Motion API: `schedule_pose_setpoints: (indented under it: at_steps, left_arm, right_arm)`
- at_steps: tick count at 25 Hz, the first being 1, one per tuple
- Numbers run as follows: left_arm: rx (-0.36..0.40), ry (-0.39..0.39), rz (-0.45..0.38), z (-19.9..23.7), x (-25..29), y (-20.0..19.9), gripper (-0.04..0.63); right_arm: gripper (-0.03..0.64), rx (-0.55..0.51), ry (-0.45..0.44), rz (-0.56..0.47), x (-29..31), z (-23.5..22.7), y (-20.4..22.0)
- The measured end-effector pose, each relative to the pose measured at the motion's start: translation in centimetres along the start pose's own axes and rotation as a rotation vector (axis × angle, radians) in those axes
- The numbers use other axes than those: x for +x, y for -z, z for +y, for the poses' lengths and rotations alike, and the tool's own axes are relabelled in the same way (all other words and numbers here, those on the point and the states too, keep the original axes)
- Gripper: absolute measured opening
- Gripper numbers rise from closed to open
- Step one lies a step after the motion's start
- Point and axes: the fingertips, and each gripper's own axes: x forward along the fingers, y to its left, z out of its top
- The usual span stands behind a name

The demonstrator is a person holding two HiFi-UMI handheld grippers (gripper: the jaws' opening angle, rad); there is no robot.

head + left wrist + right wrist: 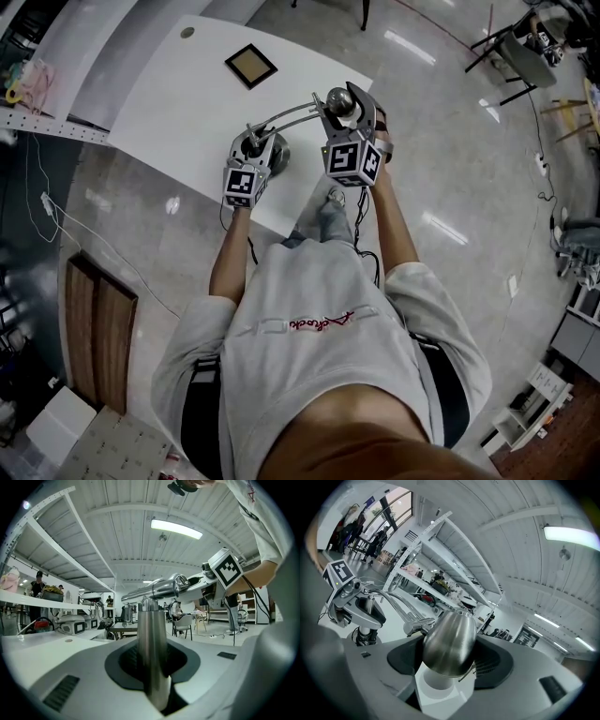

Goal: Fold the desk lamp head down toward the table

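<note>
lamp (286,114) on table (183,94) — near edge, frame (250,66) behind

Person's got a light grey tee (309,375) with red script (321,322) on it, plus blue jeans (326,223). The left gripper (255,145) and right gripper (349,103) are grey, each with a black-and-white marker cube (353,160).

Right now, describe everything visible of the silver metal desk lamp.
The silver metal desk lamp looks like brushed steel: an upright round post, twin curved arms, an egg-shaped head. It stands near the white table edge. The left gripper clamps the post; the right gripper grips the head.
</note>
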Motion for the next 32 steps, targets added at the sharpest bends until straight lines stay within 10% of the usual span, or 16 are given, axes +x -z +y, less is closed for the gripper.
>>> schedule_pose_setpoints:
  at_steps: [19,32]
  left_arm:
    - [0.007,0.009,0.008,0.0,-0.1,0.1,0.104]
    - [-0.008,-0.002,0.018,-0.1,-0.4,0.7,0.113]
  right_arm:
    - [0.305,0.377,-0.07,-0.046,1.3,3.9,6.1]
    - [0.305,0.382,-0.072,-0.027,1.0,4.7,6.7]
